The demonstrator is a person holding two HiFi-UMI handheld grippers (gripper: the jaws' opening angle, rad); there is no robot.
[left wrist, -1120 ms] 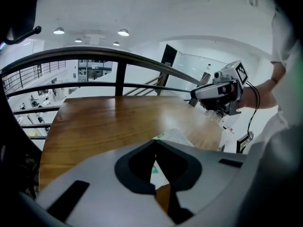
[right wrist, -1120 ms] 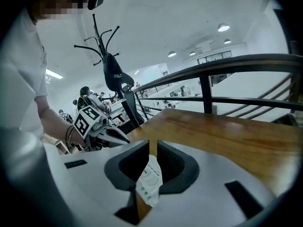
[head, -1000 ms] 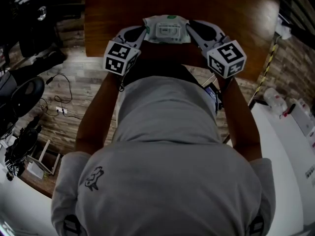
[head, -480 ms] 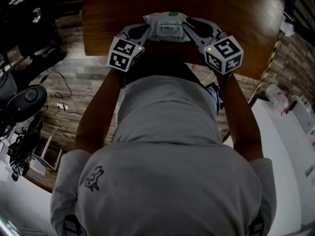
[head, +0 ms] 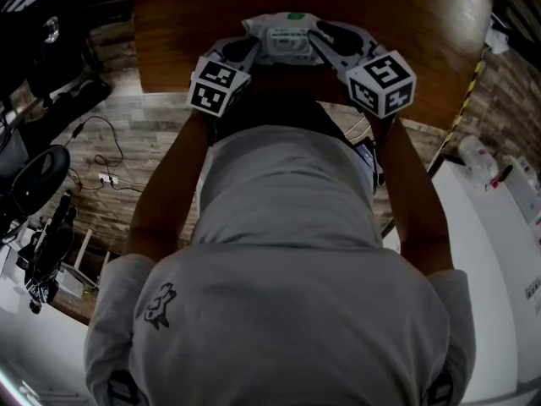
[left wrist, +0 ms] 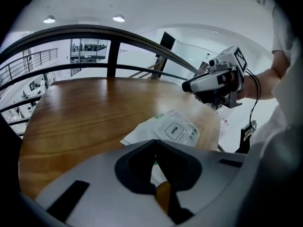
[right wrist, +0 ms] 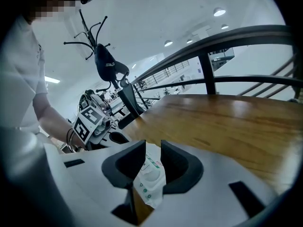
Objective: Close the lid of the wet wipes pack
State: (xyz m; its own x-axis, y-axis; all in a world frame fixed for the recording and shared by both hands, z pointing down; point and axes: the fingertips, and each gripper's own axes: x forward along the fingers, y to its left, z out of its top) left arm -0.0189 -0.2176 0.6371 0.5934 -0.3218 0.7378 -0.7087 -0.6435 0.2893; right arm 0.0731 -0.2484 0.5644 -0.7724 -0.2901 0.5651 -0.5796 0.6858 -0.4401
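The pack [head: 283, 45] is down on the table [left wrist: 85, 112] now, hung between the two grippers at the near edge. A second ago it was carried a little higher, both hands on its ends. They have lowered it together since.

The right gripper [right wrist: 153, 148] has just been opening. Its jaws stand apart, with the right end of the pack between them, and the pads no longer look to press on it. That reads as a release: the pack is set down and this hand is letting go.

The left gripper [left wrist: 155, 143] looks the other way round. Its jaws meet at the tips with a sliver of white film in the gap behind. From here I take that for a pinch on the pack's near left corner, though the view is too tight to be sure. The rest of the pack lies just ahead of those jaws and off to their right.

The lid [left wrist: 173, 130], the square flap marked OPEN, lies flat on top of the pack with no edge lifted. By the look of it the closing is done, or needs a last press at most. With the right gripper free, that press would fall to it while the left steadies the corner.
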